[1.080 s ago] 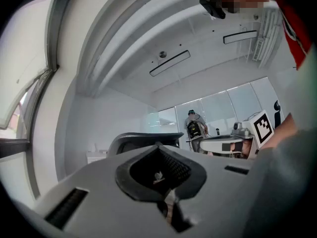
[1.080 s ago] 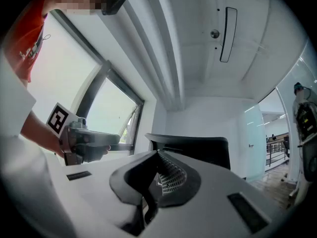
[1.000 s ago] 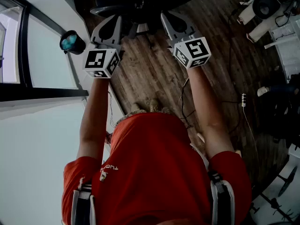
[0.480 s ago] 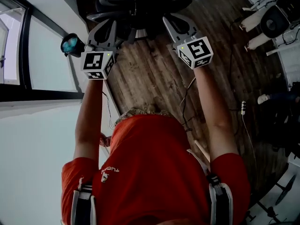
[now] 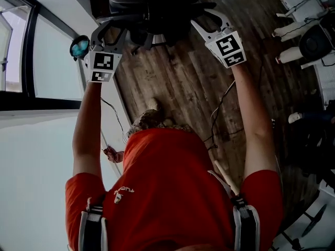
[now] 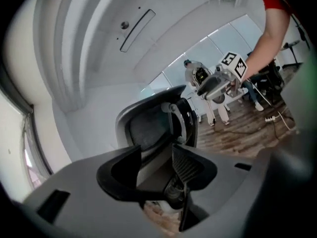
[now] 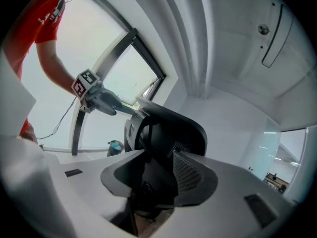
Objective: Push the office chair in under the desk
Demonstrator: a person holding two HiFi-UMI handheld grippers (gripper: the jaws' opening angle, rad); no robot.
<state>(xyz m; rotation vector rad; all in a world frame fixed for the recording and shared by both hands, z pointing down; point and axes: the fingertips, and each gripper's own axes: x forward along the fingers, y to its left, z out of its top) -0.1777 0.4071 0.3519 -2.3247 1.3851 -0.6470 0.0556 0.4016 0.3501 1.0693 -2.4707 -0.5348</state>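
Note:
The black office chair (image 5: 152, 7) stands at the top of the head view on the wooden floor. My left gripper (image 5: 112, 33) reaches to the chair's left side and my right gripper (image 5: 208, 20) to its right side, arms stretched out. Both sets of jaws are opening. In the left gripper view the chair's back (image 6: 153, 125) fills the space beyond the left gripper (image 6: 156, 158), with part of its frame in the gap and the pads off it. In the right gripper view the chair (image 7: 171, 130) likewise lies between the spread jaws of the right gripper (image 7: 157, 166). No desk is recognisable.
A window wall (image 5: 47, 61) runs along the left, with a teal object (image 5: 79, 46) at its foot. Cables (image 5: 220, 114) trail over the wooden floor (image 5: 178, 82). White equipment (image 5: 314, 38) and a power strip sit at the right.
Both grippers and the chair have moved away from the person, whose arms have stretched out. The jaws of both grippers have spread apart.

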